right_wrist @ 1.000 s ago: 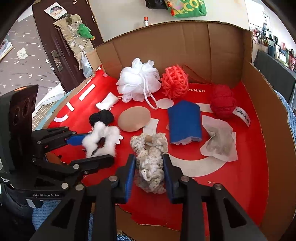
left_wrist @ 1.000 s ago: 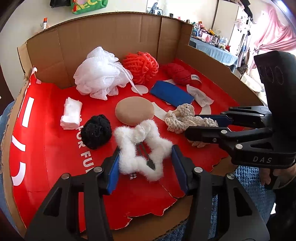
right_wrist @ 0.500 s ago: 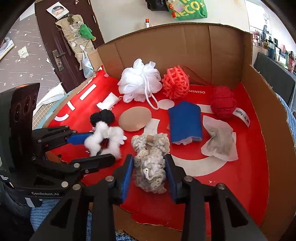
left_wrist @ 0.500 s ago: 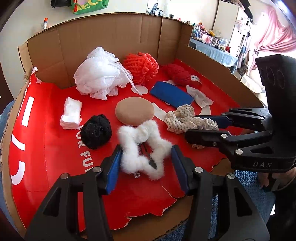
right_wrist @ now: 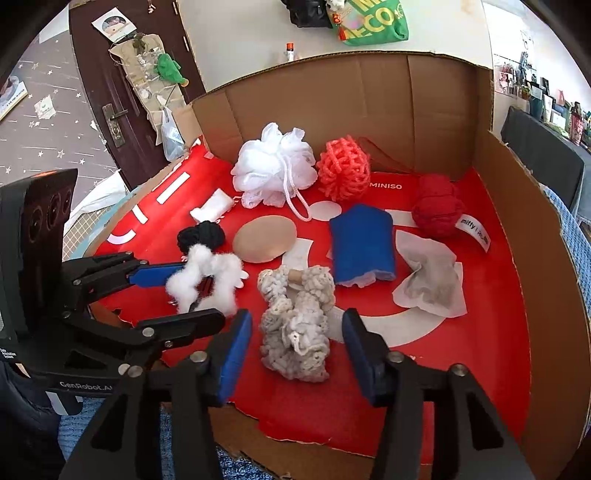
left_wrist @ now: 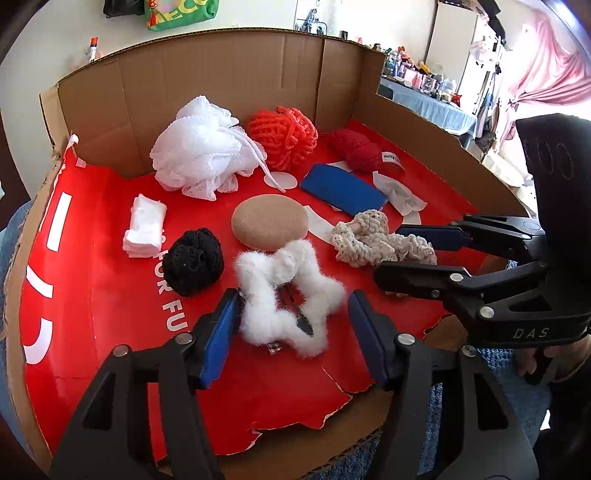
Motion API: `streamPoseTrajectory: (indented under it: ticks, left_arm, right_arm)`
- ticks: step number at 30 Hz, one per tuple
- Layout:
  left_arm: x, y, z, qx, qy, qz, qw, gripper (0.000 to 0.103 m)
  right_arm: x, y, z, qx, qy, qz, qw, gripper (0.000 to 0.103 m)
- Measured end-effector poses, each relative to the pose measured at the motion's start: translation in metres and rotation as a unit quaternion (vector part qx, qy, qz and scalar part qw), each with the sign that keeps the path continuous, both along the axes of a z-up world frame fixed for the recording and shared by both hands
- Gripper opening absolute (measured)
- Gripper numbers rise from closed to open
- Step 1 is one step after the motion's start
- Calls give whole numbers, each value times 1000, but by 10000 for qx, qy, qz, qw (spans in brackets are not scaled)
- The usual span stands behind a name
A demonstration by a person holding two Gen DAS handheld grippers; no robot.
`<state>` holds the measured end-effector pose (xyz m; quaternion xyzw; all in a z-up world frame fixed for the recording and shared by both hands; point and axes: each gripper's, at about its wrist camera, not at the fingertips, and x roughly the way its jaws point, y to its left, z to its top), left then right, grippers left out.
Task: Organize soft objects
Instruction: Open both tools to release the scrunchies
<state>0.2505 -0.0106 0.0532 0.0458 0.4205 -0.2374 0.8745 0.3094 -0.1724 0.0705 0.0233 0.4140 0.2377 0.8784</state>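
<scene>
Brown door [right_wrist: 122, 92] (closed), green bag [right_wrist: 373, 18]

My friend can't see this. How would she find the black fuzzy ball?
Look in the cardboard box with the red floor. On its left side, the black ball sits between the folded white cloth and the tan sponge. It is the only black soft thing there.

Mesh pouf [left_wrist: 201, 153] and net ball [left_wrist: 283, 134] along back wall of cardboard tray [left_wrist: 229, 85]. Yarn ball [left_wrist: 356, 149] toward back right corner. Round sponge [left_wrist: 269, 221] mid-tray; fluffy scrunchie [left_wrist: 282, 295] and crochet piece [left_wrist: 373, 242] near front edge.
</scene>
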Motion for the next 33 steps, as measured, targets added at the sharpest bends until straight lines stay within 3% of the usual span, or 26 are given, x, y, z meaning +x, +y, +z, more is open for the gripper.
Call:
streamPoseTrajectory:
  ticks: [6,10,16,19,26,30,33]
  left_arm:
    - [0,1,1,-36,-26,50,10000,63]
    - [-3,3,5,-63,-75,77,9999,70]
    - [-10,7,13,-116,-212,150,9996,70]
    - [-14,10,19,-129,-306,205,9992,75]
    - [-25,19,32,-185,-622,498,9966,75]
    - [-35,24,43,-181,-989,866,9912,88]
    - [-41,29,48,-86,-1314,1119,9849,95]
  right_arm:
    - [-3,-2,2,29,-89,-60,9999,61]
    - [-7,-3,6,6,-210,-100,9997,71]
    - [-15,-3,11,-51,-342,-153,9993,80]
    - [-20,-5,16,-85,-450,-242,9987,84]
    - [-31,-17,35,120,-693,-591,9958,94]
    - [-40,-22,45,239,-907,-892,9916,96]
    - [-52,-22,49,164,-1225,-1163,9855,103]
